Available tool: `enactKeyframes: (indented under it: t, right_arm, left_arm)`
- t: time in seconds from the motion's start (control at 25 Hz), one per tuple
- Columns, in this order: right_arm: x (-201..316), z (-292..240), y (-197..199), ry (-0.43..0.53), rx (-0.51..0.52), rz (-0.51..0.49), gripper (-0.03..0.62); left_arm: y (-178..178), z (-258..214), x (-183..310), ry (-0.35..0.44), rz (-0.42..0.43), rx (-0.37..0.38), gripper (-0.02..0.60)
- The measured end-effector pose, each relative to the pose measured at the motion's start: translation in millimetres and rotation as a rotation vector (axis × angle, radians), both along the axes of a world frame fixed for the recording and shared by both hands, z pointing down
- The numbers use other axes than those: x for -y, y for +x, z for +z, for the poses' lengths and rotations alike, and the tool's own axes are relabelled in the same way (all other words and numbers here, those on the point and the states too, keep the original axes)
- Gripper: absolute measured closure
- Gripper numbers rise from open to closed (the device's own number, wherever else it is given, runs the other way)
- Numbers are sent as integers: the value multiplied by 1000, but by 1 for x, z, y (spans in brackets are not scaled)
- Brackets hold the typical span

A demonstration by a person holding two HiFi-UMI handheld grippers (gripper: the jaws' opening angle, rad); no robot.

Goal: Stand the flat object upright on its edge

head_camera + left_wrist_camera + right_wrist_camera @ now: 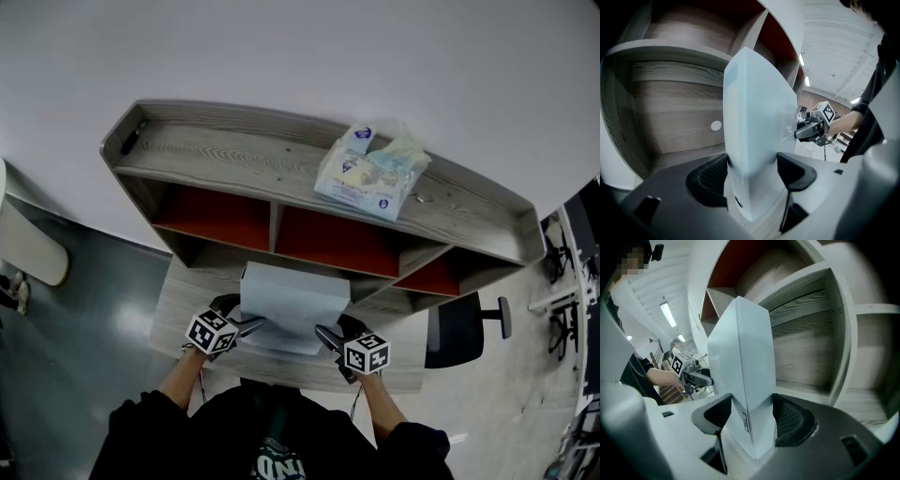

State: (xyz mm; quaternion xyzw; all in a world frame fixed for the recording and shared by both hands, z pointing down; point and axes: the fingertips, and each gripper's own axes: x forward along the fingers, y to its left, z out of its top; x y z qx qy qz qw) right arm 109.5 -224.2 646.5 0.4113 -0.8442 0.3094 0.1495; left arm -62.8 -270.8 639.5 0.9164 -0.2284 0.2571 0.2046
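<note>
Both grippers clamp flat white box point(292, 302) at counter point(183, 302)

The left gripper point(751, 171) and right gripper point(751, 416) each pinch one end of the box, just before the red-backed shelf unit point(281, 169).

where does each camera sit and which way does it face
Head view: on the person's head, steeply down at desk, white box, forearms, left gripper, right gripper.
Left gripper view: on the left gripper, along its jaws shut on the box, toward the shelf; right gripper beyond.
Right gripper view: on the right gripper, jaws on the box's other end; left gripper beyond.
Shared: all see the box.
</note>
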Motion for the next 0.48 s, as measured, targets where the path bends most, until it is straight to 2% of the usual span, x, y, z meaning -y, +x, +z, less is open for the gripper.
enactKeyframes:
  t: [0.28,0.48]
  right_arm:
    - [5,-6,1,117,-184,-12,335]
    - [7,-6,1,159,-256,-23,335]
  left_arm:
    - [0,0,3,118,11,83,255]
    - [-1,-1,4,179,2,116,255]
